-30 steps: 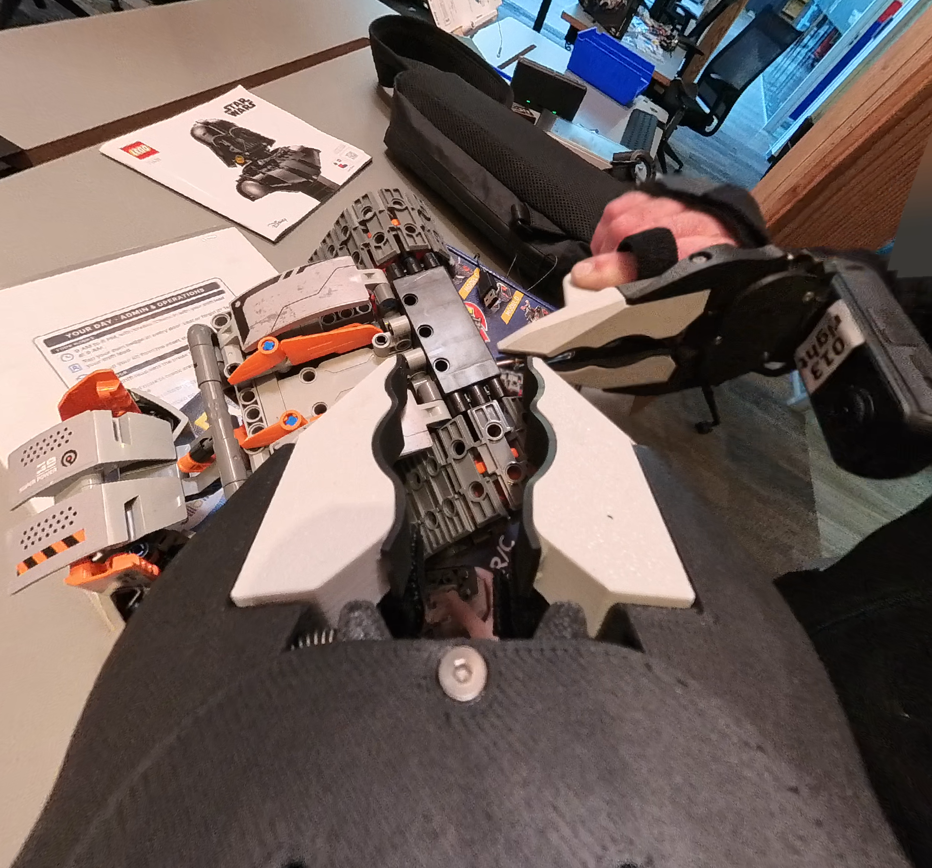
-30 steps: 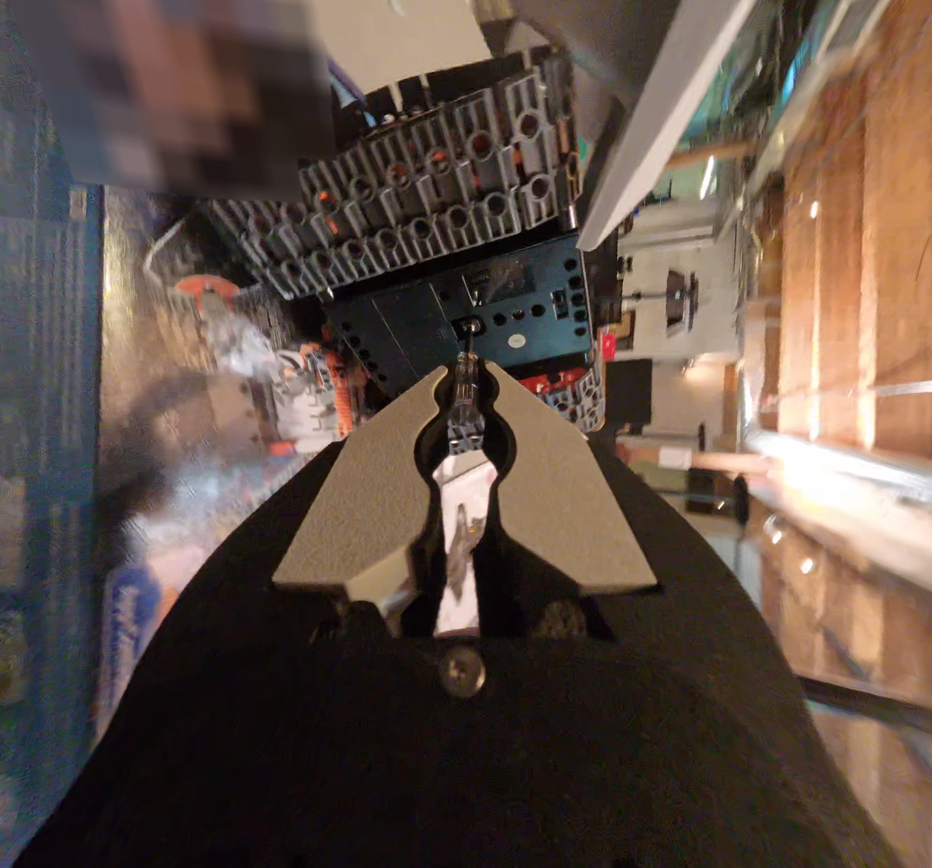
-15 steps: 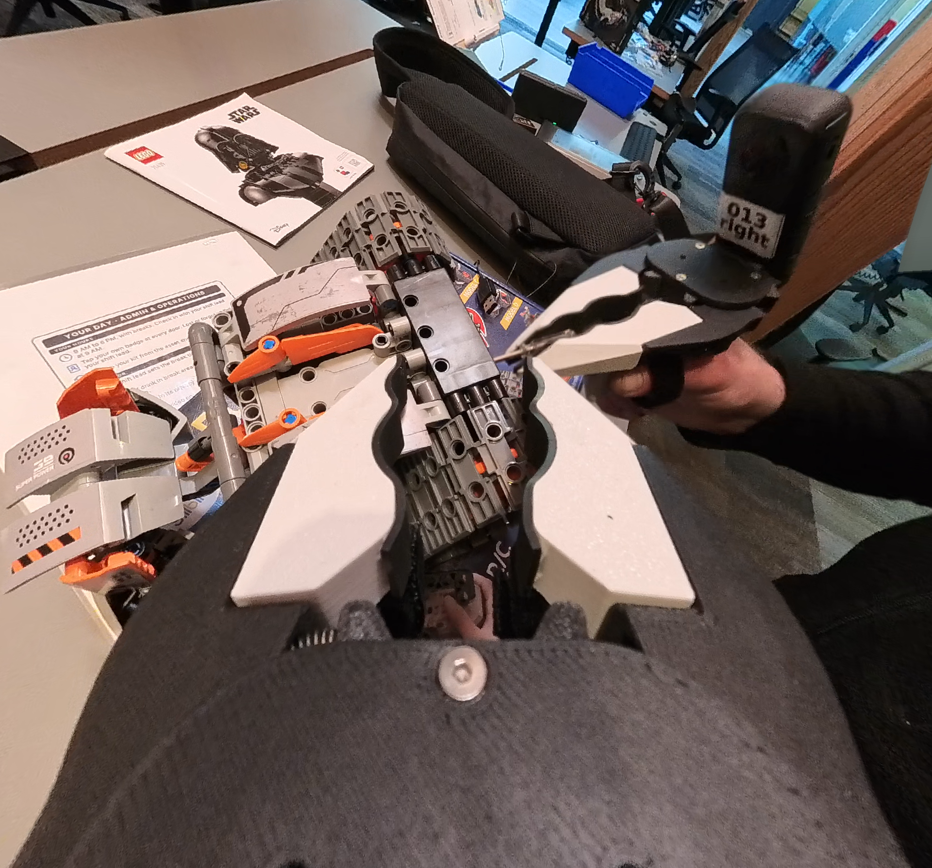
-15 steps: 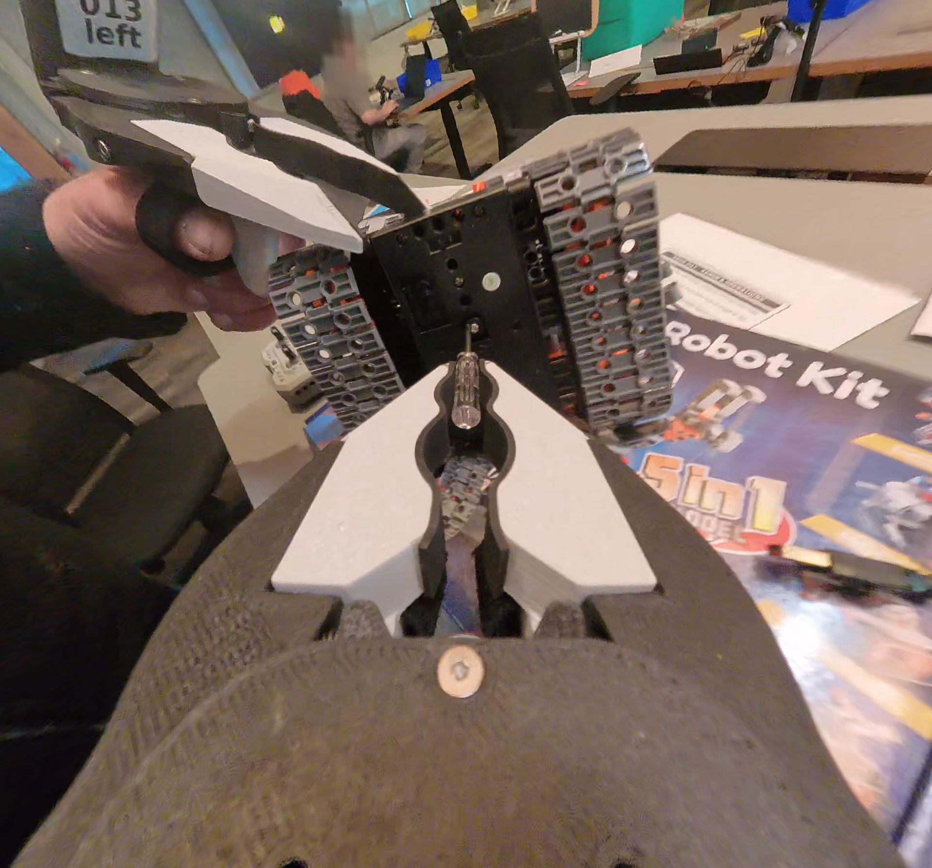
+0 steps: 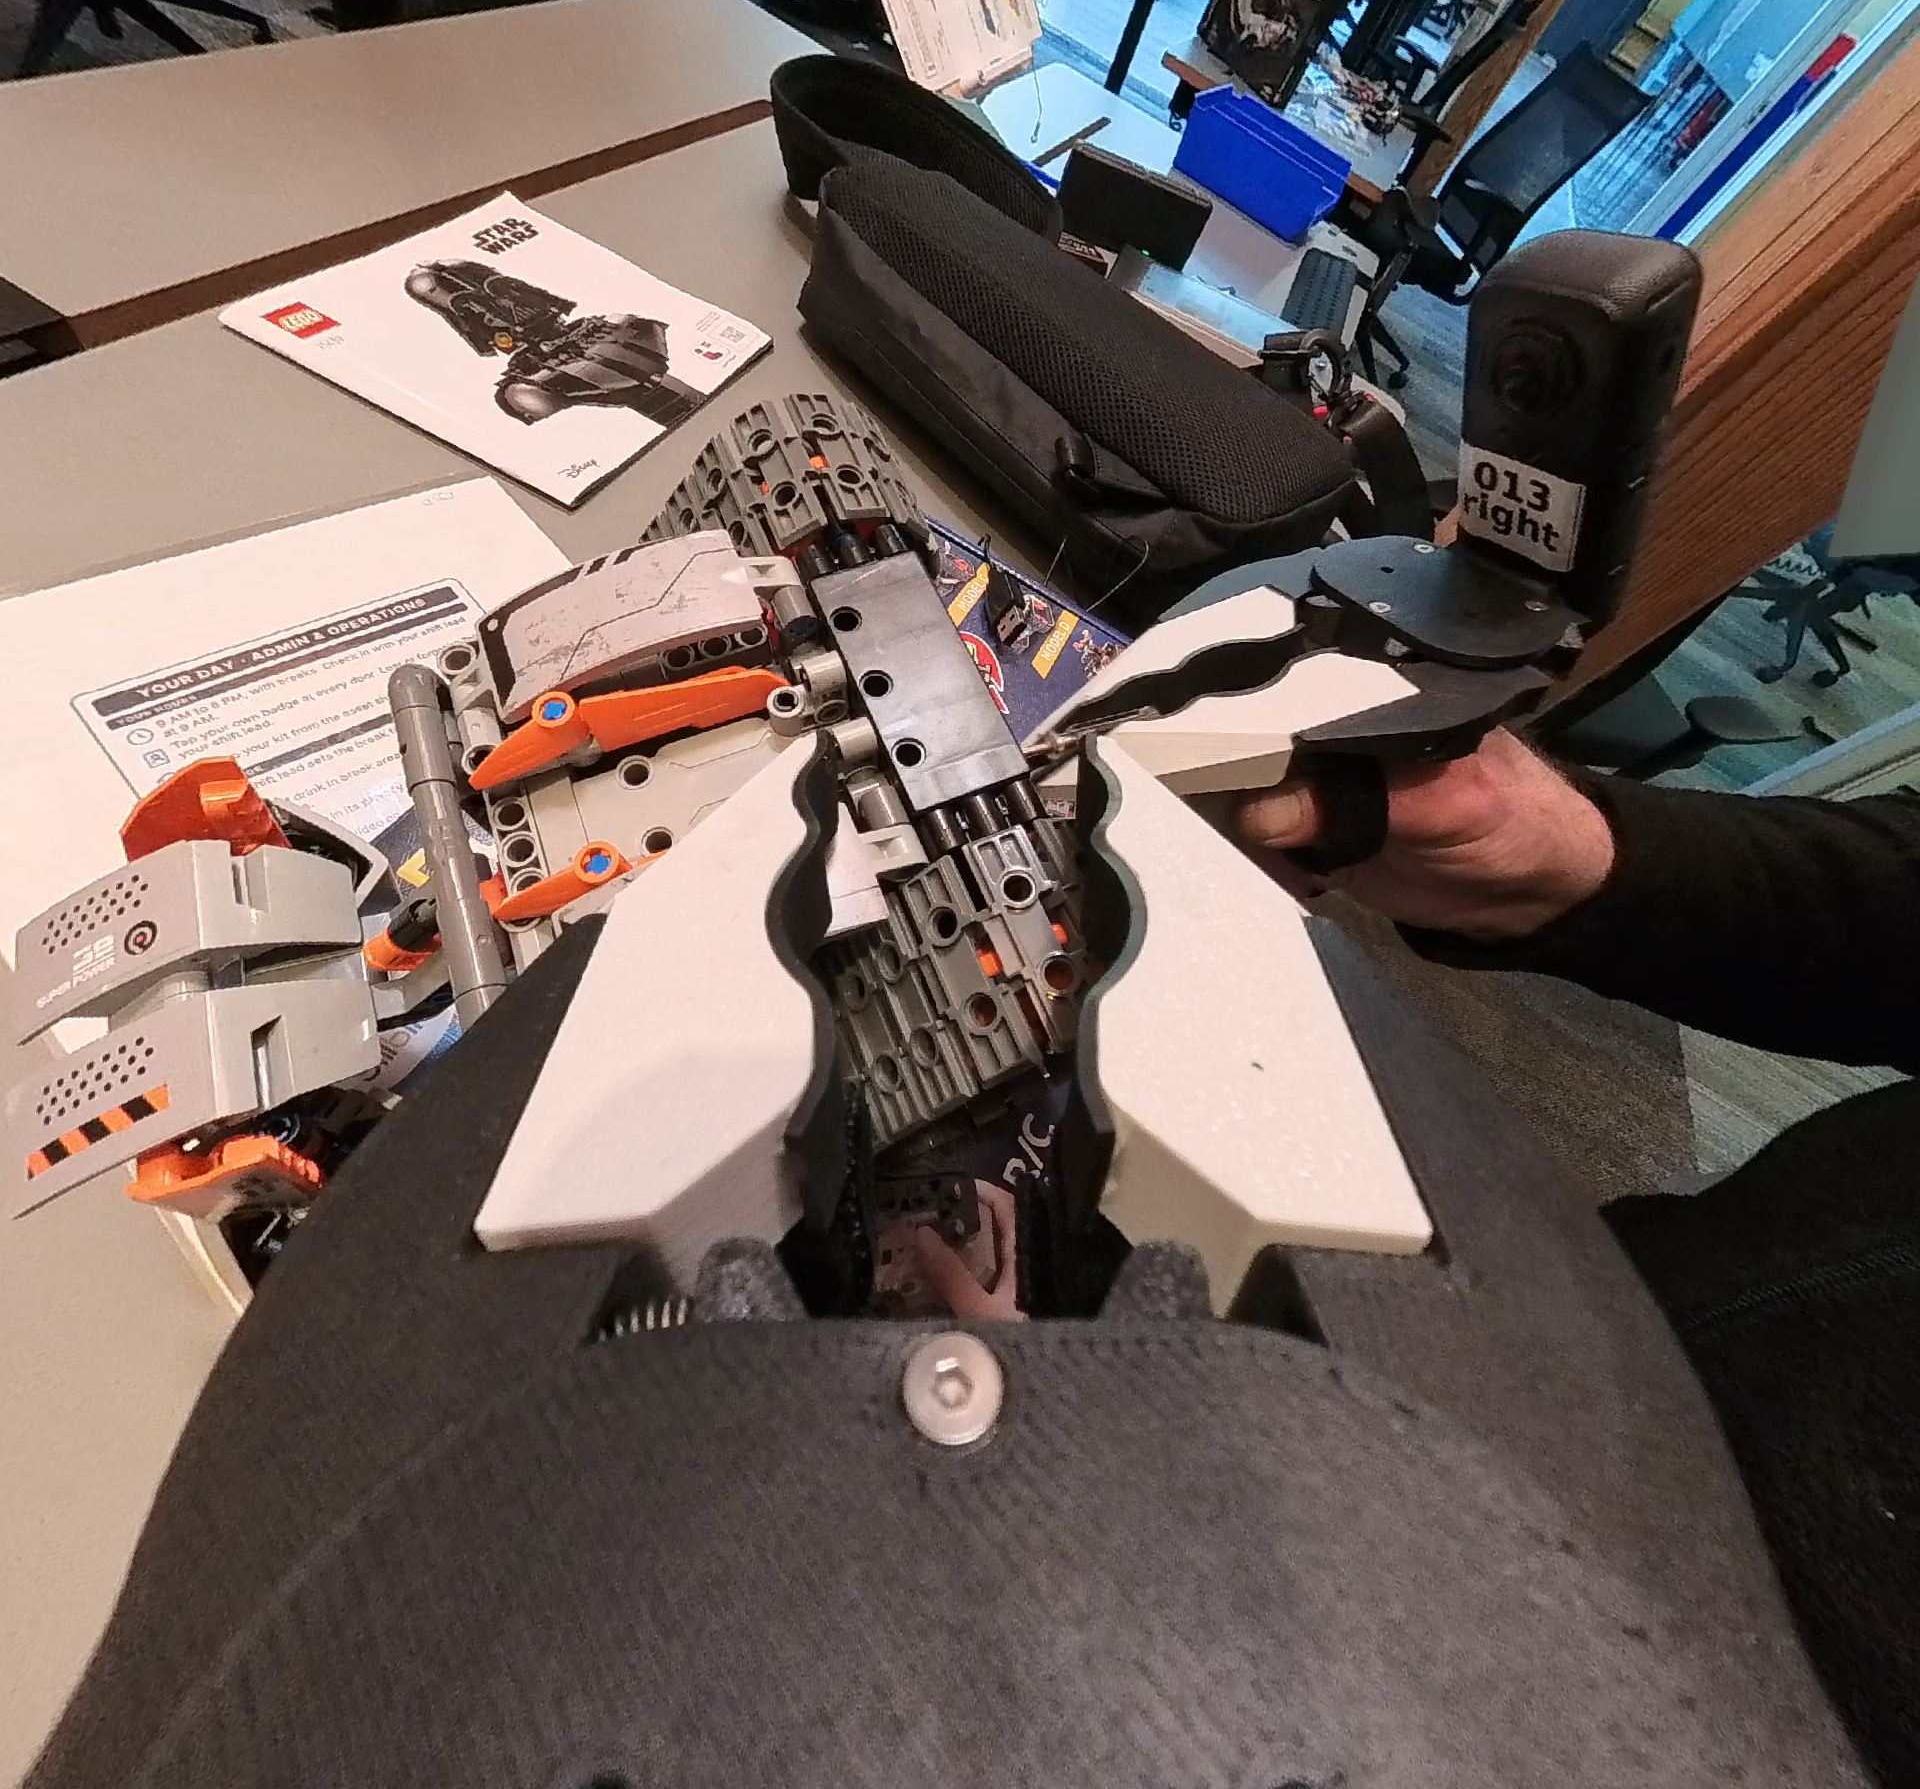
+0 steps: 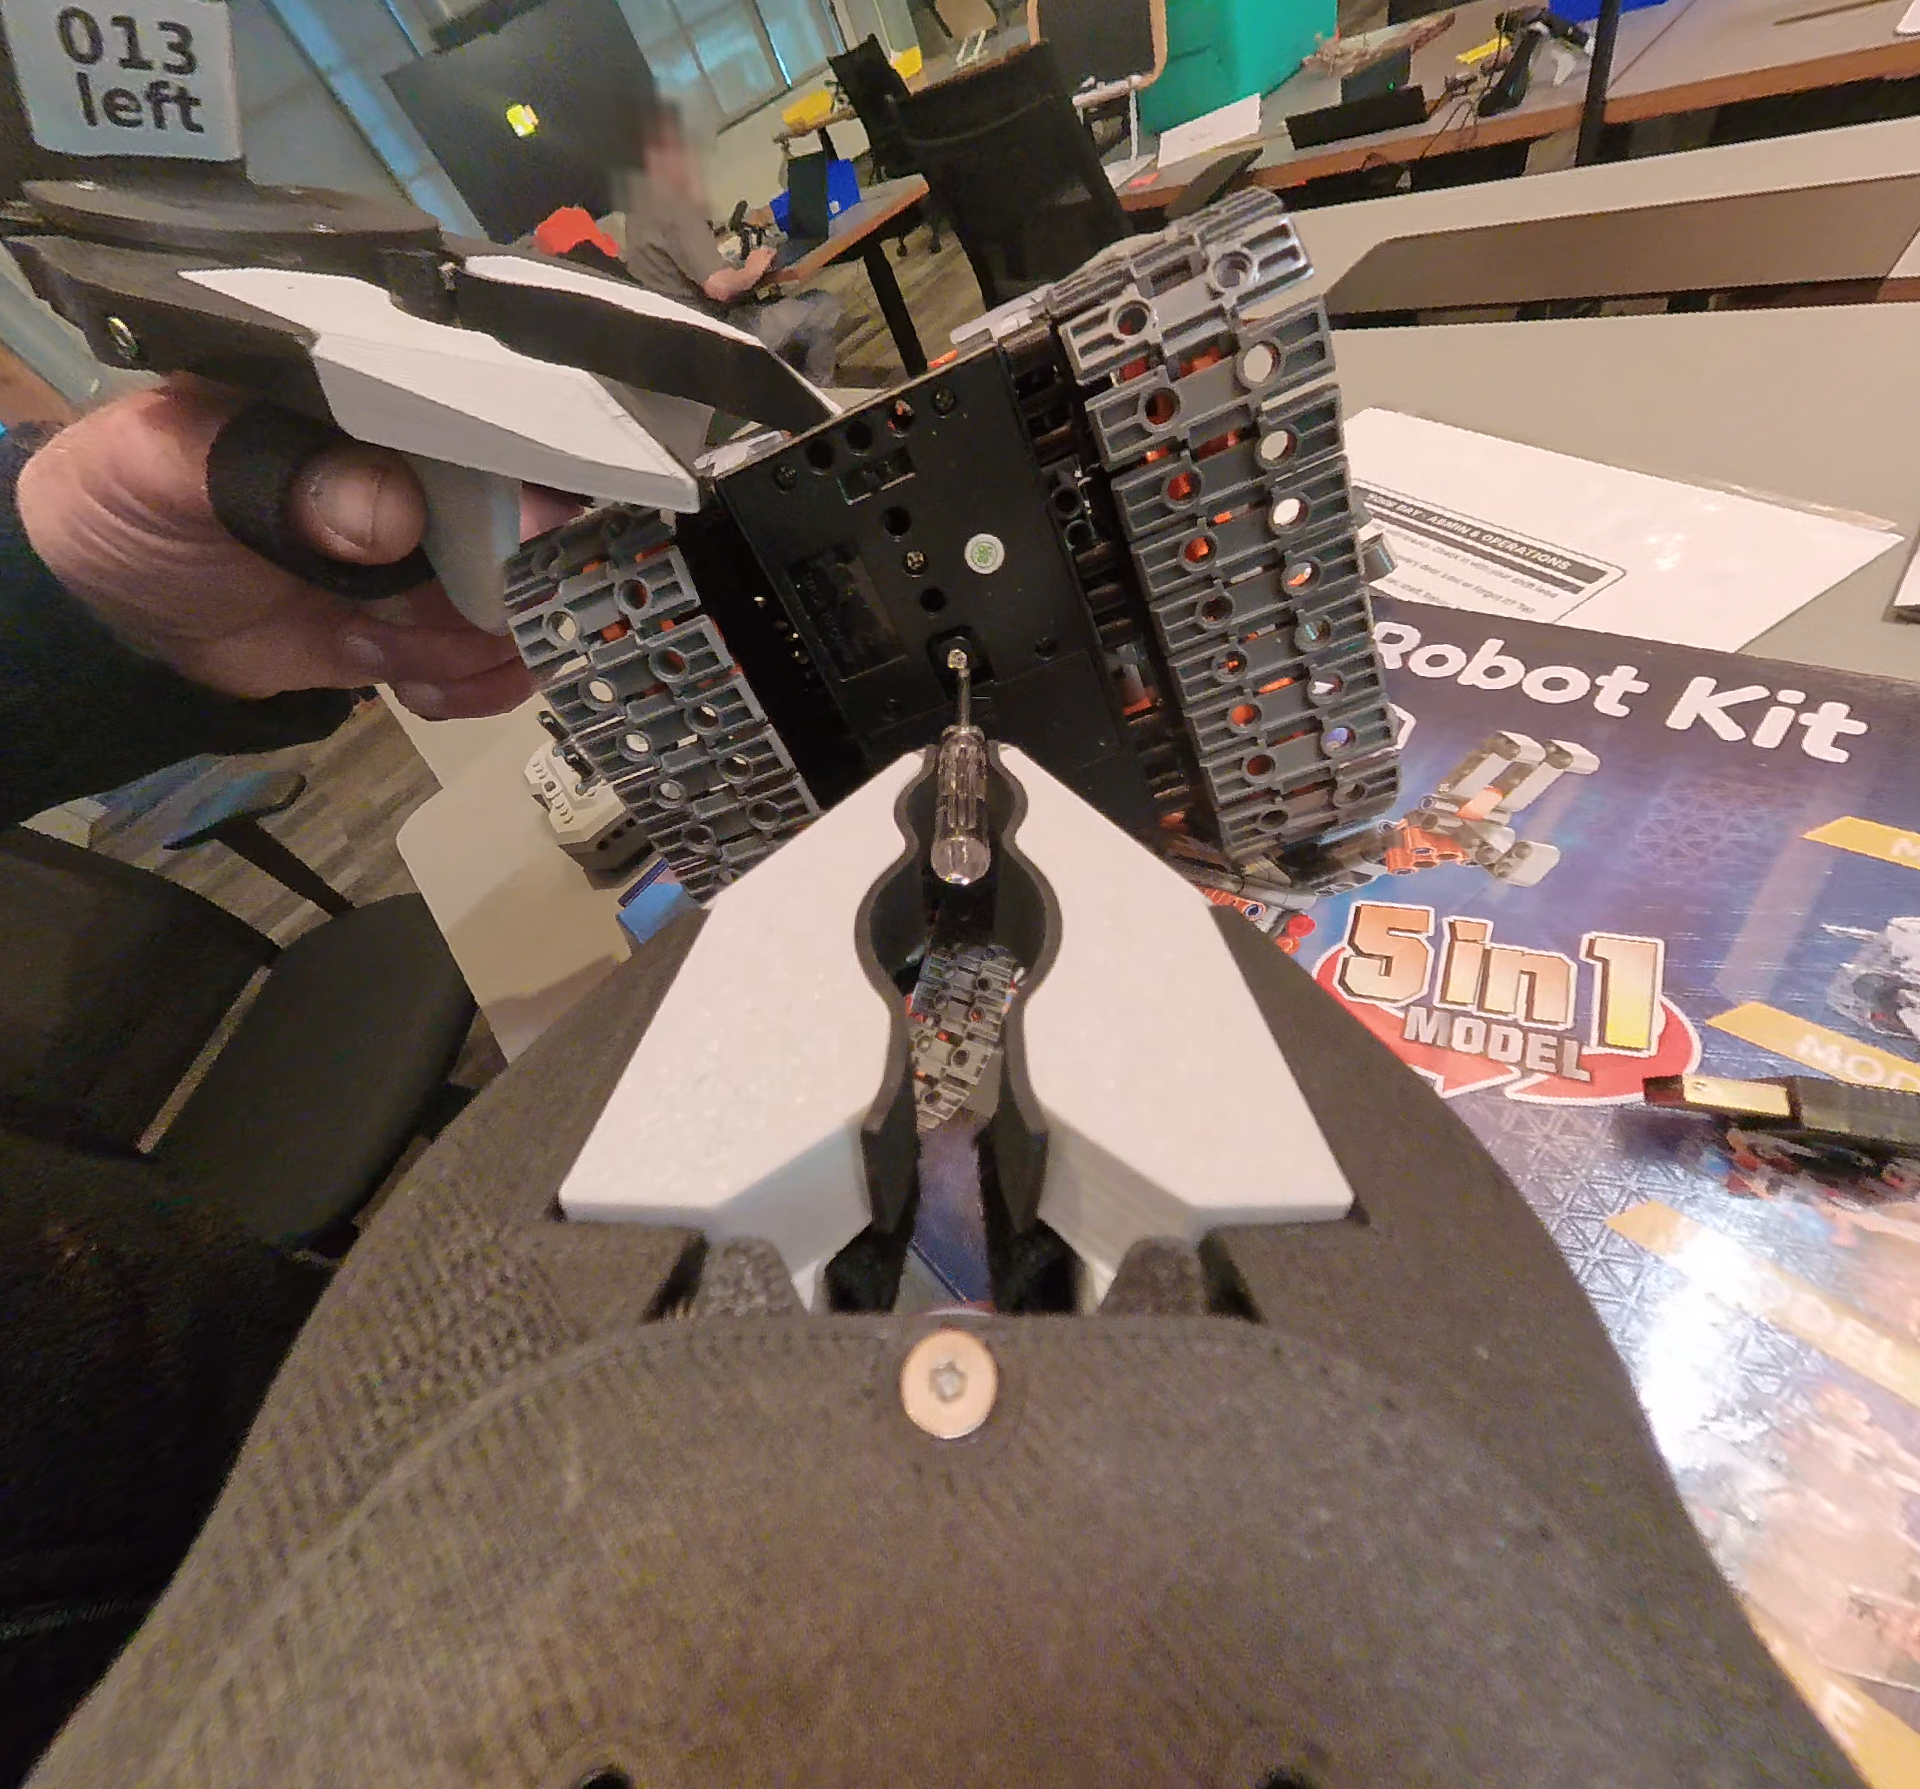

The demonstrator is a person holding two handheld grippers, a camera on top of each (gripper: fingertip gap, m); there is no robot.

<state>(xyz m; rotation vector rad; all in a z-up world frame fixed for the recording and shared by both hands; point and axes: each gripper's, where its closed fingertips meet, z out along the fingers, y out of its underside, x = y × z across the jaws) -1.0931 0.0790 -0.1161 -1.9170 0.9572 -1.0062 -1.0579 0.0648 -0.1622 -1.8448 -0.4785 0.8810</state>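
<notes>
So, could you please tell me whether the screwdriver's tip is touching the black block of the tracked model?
Touching. In the right wrist view the screwdriver, clamped in the right tool, has its tip seated in a recess of the black block.

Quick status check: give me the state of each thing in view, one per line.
left gripper: shut on the tracked robot model, held tipped up.
tracked robot model: underside facing the right gripper.
right gripper: shut on the small screwdriver.
small screwdriver: tip at a screw hole in the black base.
kit box: lying flat, closed.

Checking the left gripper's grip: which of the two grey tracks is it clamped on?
The left gripper clamps the near track; the far track lies beyond its fingertips.
</notes>
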